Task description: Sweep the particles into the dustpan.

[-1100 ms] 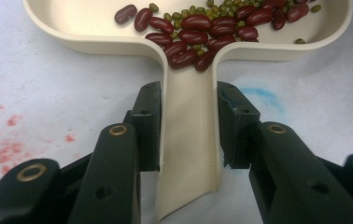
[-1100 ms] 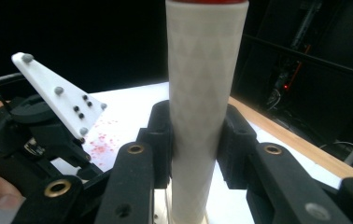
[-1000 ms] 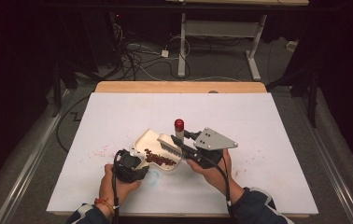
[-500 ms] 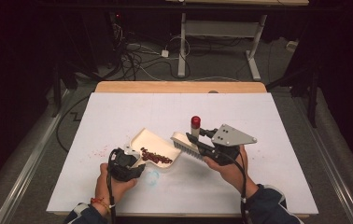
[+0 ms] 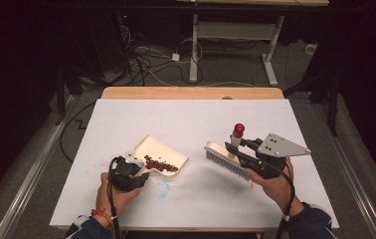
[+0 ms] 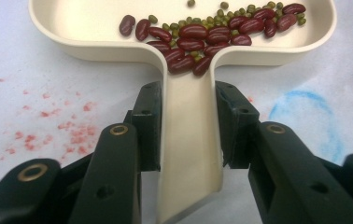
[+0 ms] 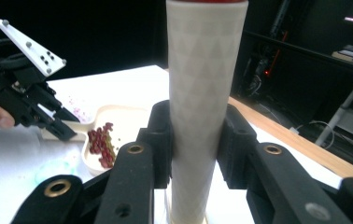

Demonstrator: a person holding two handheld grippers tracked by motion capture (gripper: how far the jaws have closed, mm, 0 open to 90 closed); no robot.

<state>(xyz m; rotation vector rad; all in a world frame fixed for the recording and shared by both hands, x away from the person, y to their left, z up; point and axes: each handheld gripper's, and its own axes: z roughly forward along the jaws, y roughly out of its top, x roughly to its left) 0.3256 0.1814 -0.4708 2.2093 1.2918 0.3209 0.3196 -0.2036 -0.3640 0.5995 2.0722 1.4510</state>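
High view: no legible writing or brand. Left gripper (image 5: pixel 135 167), near left, level, clamped on dustpan (image 5: pixel 161 155) handle; pan flat on table (image 5: pixel 196 119), beans (image 5: pixel 160 165) inside. Right gripper (image 5: pixel 240 149), near right, raised, clamped on brush (image 5: pixel 226 155) handle, bristles down.

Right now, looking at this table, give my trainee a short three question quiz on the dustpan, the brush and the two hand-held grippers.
1. True or false: the beans lie in the dustpan.
2. What does the right hand-held gripper grip? A) the brush by its bristles B) the brush handle C) nothing
3. Fill in: the left hand-held gripper is shut on the dustpan's ____.

Key:
1. True: red and small green beans sit by the handle end.
2. B
3. handle
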